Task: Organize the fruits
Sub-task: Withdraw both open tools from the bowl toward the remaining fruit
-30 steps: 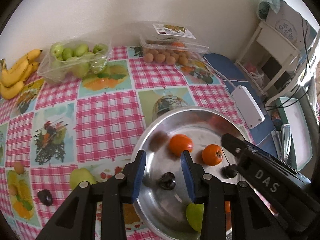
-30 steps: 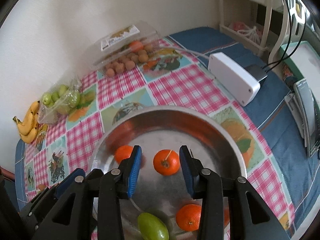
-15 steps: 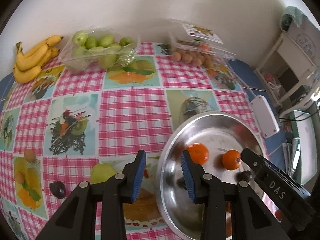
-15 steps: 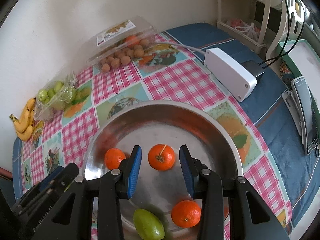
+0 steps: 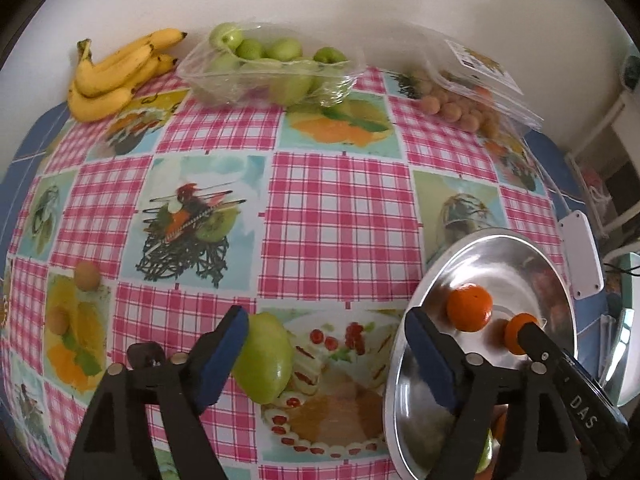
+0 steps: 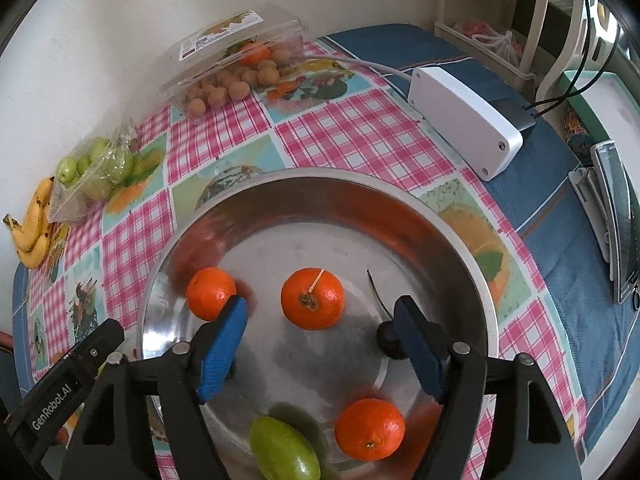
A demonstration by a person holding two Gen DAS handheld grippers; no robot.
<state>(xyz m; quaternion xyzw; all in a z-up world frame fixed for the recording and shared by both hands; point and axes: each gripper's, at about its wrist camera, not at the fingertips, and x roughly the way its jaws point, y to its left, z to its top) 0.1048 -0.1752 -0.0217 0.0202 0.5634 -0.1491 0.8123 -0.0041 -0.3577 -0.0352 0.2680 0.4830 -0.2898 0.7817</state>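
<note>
The left tongs (image 5: 324, 348) are opening above the table (image 5: 340, 216), and a green fruit (image 5: 264, 356) lies between their pads, close against the left pad (image 5: 224, 344) but not pinched. Just right of them sits the steel bowl (image 5: 500, 248), whose rim runs behind the right pad. Beyond them, by the wall, lie bananas (image 5: 116, 72), a bag of green fruit (image 5: 272, 72) and a clear box of small brown fruit (image 5: 472, 92). The right tongs (image 6: 320, 340) are also opening, over the bowl (image 6: 320, 184), with a stemmed orange (image 6: 312, 298) just ahead of the gap between the pads, untouched. Another orange (image 6: 210, 292) lies beside the left pad, a dark fruit (image 6: 388, 340) behind the right pad, and nearer the handles a third orange (image 6: 370, 428) and a second green fruit (image 6: 284, 450).
</note>
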